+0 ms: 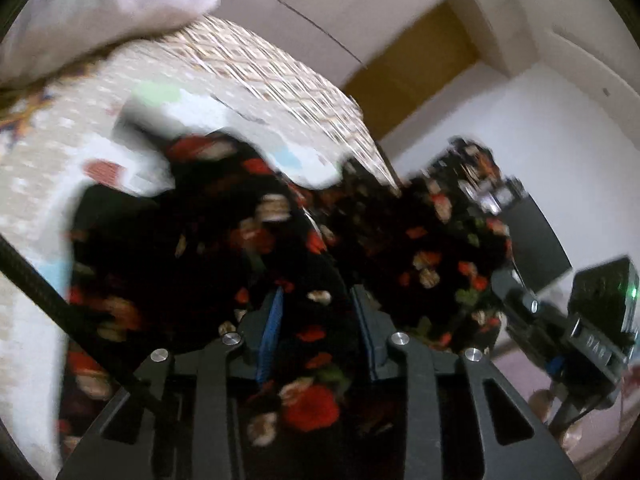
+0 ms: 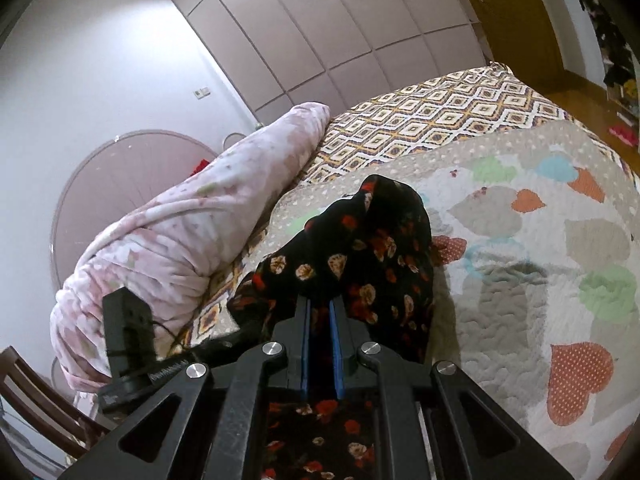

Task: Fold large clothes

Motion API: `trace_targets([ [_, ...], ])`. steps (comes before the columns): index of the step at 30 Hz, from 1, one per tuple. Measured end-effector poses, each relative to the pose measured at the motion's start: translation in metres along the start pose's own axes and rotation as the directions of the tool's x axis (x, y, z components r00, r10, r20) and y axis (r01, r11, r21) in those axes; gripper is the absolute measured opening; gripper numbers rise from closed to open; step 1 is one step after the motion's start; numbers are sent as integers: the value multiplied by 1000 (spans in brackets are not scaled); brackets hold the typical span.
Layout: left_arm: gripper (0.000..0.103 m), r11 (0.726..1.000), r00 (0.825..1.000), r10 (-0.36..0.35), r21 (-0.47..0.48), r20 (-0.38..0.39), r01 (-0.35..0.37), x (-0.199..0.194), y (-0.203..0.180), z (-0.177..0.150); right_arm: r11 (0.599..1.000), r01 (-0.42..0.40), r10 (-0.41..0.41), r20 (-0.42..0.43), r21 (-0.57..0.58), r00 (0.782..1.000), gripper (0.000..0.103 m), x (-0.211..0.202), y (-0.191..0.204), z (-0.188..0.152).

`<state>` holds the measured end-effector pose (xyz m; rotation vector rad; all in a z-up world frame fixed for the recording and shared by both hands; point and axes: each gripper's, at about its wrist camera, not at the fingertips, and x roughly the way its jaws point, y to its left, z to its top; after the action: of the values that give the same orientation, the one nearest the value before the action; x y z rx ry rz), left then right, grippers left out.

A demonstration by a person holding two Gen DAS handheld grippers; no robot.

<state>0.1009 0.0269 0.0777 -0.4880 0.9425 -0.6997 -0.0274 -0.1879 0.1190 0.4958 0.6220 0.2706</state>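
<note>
A black garment with red and cream flowers (image 1: 280, 240) hangs in folds in front of my left gripper (image 1: 320, 300). Cloth lies between its blue-padded fingers (image 1: 272, 328), which stand somewhat apart; the view is blurred. My right gripper (image 2: 319, 308) is shut on the same garment (image 2: 360, 248), which bunches up past its fingertips above the quilt. The other gripper also shows in the left wrist view (image 1: 592, 332), at the right edge.
A quilt with coloured hearts (image 2: 540, 260) covers the bed, over a diamond-patterned spread (image 2: 440, 120). A rolled pink blanket (image 2: 192, 240) lies along the bed's left side. A wooden chair (image 2: 36, 404) stands at lower left. Wardrobe doors (image 2: 320, 32) are behind.
</note>
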Motion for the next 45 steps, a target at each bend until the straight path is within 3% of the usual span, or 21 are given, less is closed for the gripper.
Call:
trace_targets([
  [3,32,1000,999,9,16,-42,-9,17,-1,-13,1000,-14,14,-2,23,1000,10,-1,-7,-1],
  [6,32,999,999,8,-47,-42,-10,7,16,-19,998,-56,57,-29,42,998,10,9,-4,1],
  [11,32,994,999,-9,-112,-51,4,-21,39,-25,993,-116,115,-89,-7,989,10,47,38,1],
  [17,32,982,999,-19,-187,-43,11,-69,74,-46,988,-142,123,-230,-66,965,10,121,91,-22],
  [19,38,979,999,-18,-206,-36,10,-85,88,-53,985,-150,122,-260,-88,958,10,135,104,-32],
  [20,48,975,999,15,-221,-29,-21,-97,99,-59,983,-149,117,-270,-103,956,10,141,110,-37],
  [21,50,972,999,44,-229,-19,-47,-105,107,-63,983,-149,113,-279,-111,954,10,146,115,-40],
  [27,50,953,991,121,-286,61,-98,-155,137,-81,984,-121,73,-331,-128,941,10,191,132,-51],
  [32,50,953,975,178,-270,135,-137,-180,127,-84,987,-75,15,-379,-145,925,10,236,133,-75],
  [36,51,953,965,207,-257,158,-162,-194,108,-79,961,21,-114,-330,-275,937,10,252,158,-94],
  [38,51,953,961,229,-239,158,-188,-187,96,-70,939,40,-158,-323,-342,933,18,255,171,-97],
  [39,51,955,960,234,-224,156,-197,-187,90,-68,934,27,-153,-330,-356,931,22,253,175,-96],
  [41,51,959,958,238,-192,158,-207,-192,74,-73,956,-51,-54,-346,-288,937,40,237,171,-82],
  [45,51,970,961,217,-149,171,-192,-184,50,-62,981,-186,165,-280,-48,946,47,187,139,-37],
])
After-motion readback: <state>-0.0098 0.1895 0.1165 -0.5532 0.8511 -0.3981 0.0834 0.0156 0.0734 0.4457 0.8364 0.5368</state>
